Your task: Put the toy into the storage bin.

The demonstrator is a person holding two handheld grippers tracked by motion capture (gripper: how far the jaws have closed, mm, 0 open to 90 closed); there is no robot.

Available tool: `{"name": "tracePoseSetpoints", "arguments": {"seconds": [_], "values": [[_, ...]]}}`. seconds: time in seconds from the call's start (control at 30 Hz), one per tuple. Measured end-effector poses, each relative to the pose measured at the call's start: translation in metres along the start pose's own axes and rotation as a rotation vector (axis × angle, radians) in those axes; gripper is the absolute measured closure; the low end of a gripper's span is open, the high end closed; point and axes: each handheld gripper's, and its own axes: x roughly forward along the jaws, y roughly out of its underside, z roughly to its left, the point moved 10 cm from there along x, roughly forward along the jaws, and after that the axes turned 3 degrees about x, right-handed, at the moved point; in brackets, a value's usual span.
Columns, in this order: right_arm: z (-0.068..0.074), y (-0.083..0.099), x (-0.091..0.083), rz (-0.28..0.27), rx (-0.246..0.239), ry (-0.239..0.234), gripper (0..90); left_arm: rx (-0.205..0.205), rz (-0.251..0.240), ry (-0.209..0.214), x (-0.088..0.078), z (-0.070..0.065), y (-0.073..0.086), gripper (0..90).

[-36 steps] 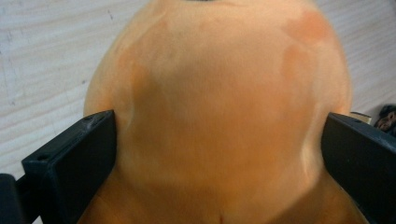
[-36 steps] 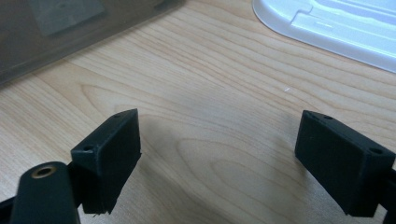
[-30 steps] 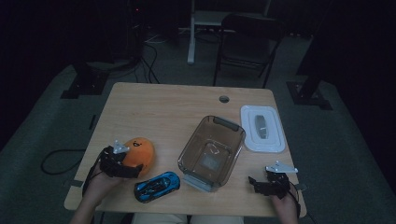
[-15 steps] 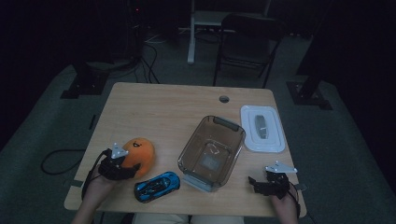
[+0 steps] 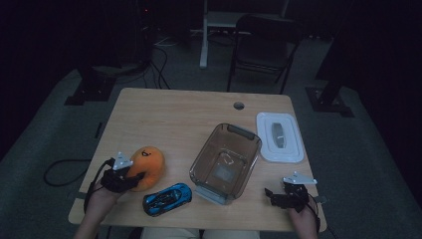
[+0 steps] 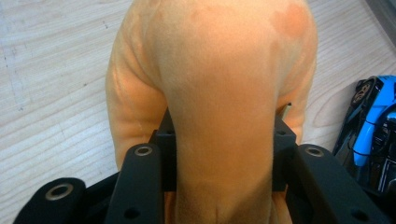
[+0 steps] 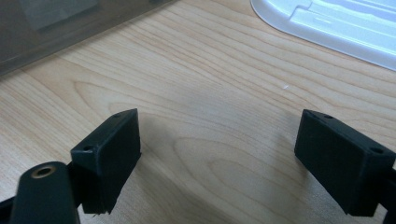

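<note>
Orange plush toy sits at the lower left of the high view, on the wooden bench near its left edge, and the left tongs are clamped on its near side. In the left gripper view the toy bulges up between the two black jaws, its fabric pinched in where they press. A blue toy car lies just beside it toward the lower middle, close to the bench's near edge; it shows at the right edge of the left gripper view. A clear plastic bin stands empty right of centre, angled to the bench edges, with a white lid lying flat just beside it near the right edge. The right tongs sit at the lower right, apart from the bin; in the right gripper view they stand wide apart over bare wood. The upper half of the bench is open wood, with a small round hole near the far edge.
</note>
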Motion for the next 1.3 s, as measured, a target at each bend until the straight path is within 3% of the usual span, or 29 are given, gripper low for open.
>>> {"name": "tracePoseSetpoints", "arguments": {"seconds": [0.17,0.43,0.73,0.87,1.3], "values": [[0.000,0.000,0.000,0.007,-0.015,0.014,14.0,0.016,-0.005,-0.005,-0.004,0.004,-0.006,64.5],[0.001,0.000,0.001,0.006,-0.014,0.015,13.9,0.000,-0.044,0.012,-0.012,0.011,-0.021,65.4],[0.001,0.000,0.001,0.006,-0.015,0.016,13.9,0.053,-0.090,0.067,-0.022,0.006,-0.045,65.3],[0.001,0.000,0.001,0.006,-0.015,0.015,13.9,0.081,-0.103,0.063,-0.023,0.002,-0.055,65.2],[0.001,0.000,0.001,0.006,-0.014,0.016,13.9,0.144,-0.156,0.110,-0.033,-0.010,-0.093,65.1]]}}
